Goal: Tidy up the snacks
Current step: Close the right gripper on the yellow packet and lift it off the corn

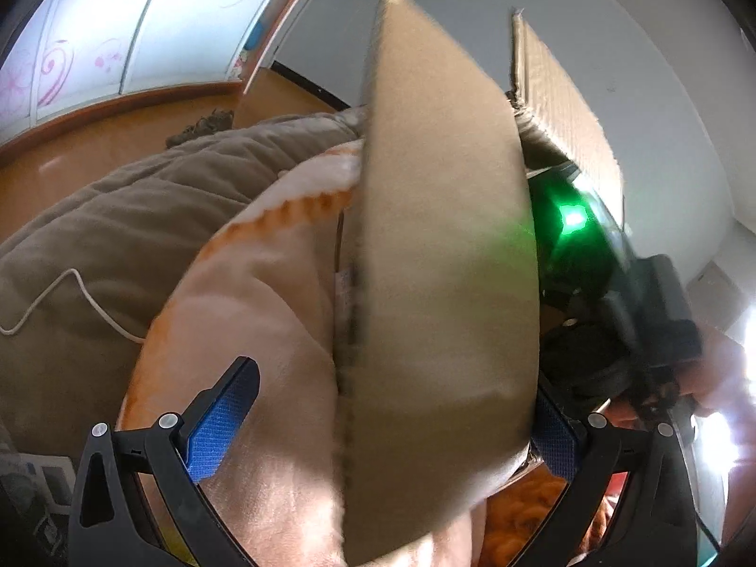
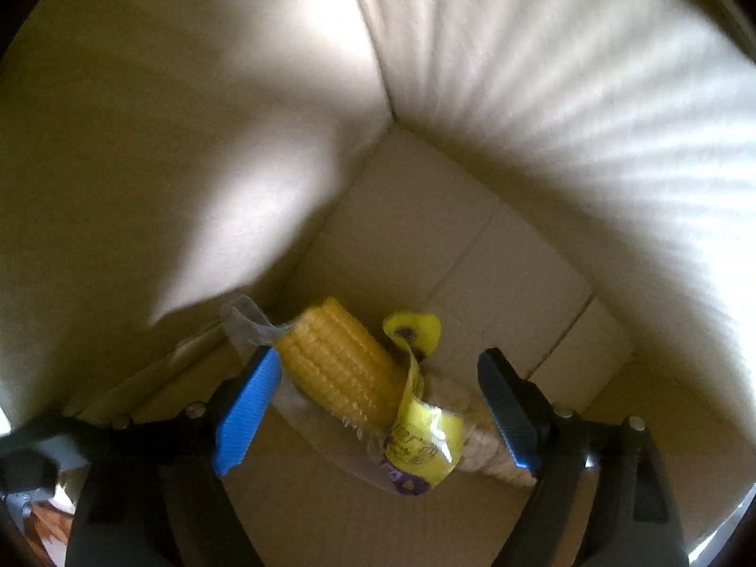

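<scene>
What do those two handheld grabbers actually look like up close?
Both look alike. The left gripper and the right gripper each have two black plastic fingers on angular black frames, joined by round silver rivets. The inner face of each finger carries a bright blue, finely ribbed pad. No cables or markings show on either, and no sleeve can be made out.

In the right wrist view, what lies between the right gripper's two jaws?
The packaged corn cob lies there on the cardboard box floor, between the open right gripper jaws; neither pad presses it. The right wrist view shows this.
</scene>
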Demonstrator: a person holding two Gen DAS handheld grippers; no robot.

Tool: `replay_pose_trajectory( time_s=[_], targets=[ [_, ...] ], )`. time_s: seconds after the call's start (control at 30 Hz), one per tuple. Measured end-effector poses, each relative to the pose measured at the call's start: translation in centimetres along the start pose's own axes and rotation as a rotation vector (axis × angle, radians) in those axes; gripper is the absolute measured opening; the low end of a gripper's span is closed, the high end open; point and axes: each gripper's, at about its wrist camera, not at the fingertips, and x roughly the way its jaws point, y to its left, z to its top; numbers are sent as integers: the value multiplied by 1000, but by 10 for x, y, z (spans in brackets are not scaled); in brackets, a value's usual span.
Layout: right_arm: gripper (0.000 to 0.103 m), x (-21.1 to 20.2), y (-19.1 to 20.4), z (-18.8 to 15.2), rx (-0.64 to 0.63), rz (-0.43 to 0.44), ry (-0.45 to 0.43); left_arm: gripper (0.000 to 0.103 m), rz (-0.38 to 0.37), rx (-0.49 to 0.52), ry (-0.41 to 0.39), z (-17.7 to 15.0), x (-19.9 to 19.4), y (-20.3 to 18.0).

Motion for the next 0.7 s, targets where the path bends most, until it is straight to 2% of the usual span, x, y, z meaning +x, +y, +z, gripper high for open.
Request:
replay_pose_trajectory(
  time_s=[0.03,0.1,0.33,0.43,0.5,0.53,0.67,0.7],
  targets=[
    [86,7,2,-1,45,5,25,103,-2,10,4,-1,1,-2],
    [96,19,-5,-4,111,-25,48,103,19,31,2,-3,2,-6],
    [96,27,-7,-4,124,-45,24,103,-3,-19,18,-1,6,5],
    [84,33,-6,-1,118,-9,15,103,9,-23,18,-1,8,7],
    [67,34,-6,-10,130,32,0,103,2,-35,27,-1,9,10],
    [62,33,-6,-11,142,53,-6,103,-8,-42,32,-1,10,11],
    [56,27,-11,-20,173,86,-45,103,-23,-29,31,-1,9,8],
    [51,25,-13,-23,178,87,-57,103,-26,-26,30,-1,9,7]
  ],
)
